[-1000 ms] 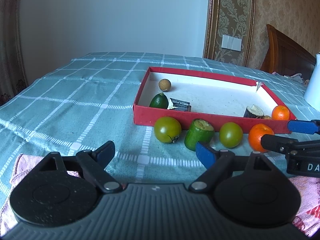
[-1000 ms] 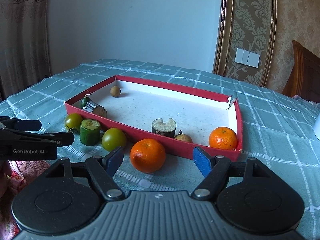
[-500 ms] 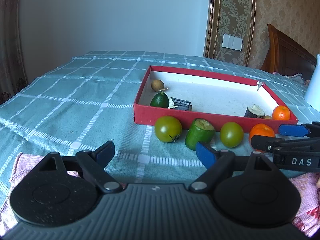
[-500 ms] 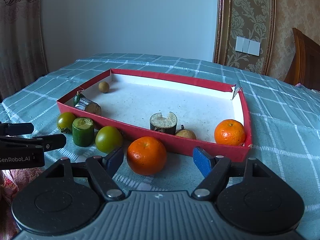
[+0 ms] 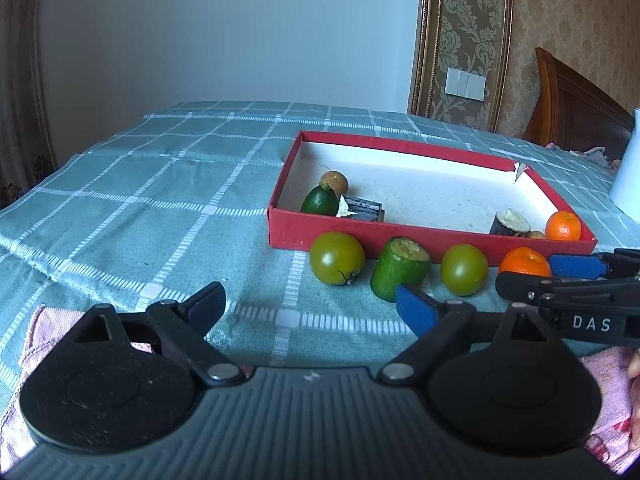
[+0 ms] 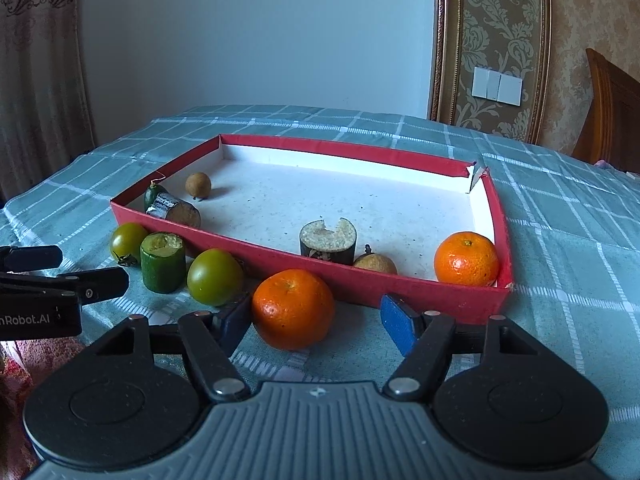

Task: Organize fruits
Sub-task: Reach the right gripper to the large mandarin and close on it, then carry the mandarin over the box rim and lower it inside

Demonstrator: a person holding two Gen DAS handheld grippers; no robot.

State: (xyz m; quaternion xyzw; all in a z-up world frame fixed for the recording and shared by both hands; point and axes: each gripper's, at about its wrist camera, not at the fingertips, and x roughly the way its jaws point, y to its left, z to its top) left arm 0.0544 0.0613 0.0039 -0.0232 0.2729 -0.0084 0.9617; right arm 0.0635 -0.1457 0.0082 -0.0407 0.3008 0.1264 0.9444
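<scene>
A mandarin lies on the cloth before the red box. It is between the fingers of my right gripper, whose jaws are closing. The left pad is at its skin and the right pad stands clear. In the left wrist view that gripper reaches across the mandarin. My left gripper holds nothing and its jaws are opening. Ahead of it lie a green tomato, a cucumber piece and a second tomato. Another mandarin sits in the box's near right corner.
The box also holds two longans, two dark cut pieces and a small green fruit. A pink cloth lies under both grippers. A white jug stands at the far right, with a wooden headboard behind it.
My right gripper has moved forward so the mandarin now sits between its fingers, and its jaws have narrowed. The far longan has rolled up against the green fruit. The left jaws stand slightly wider.
</scene>
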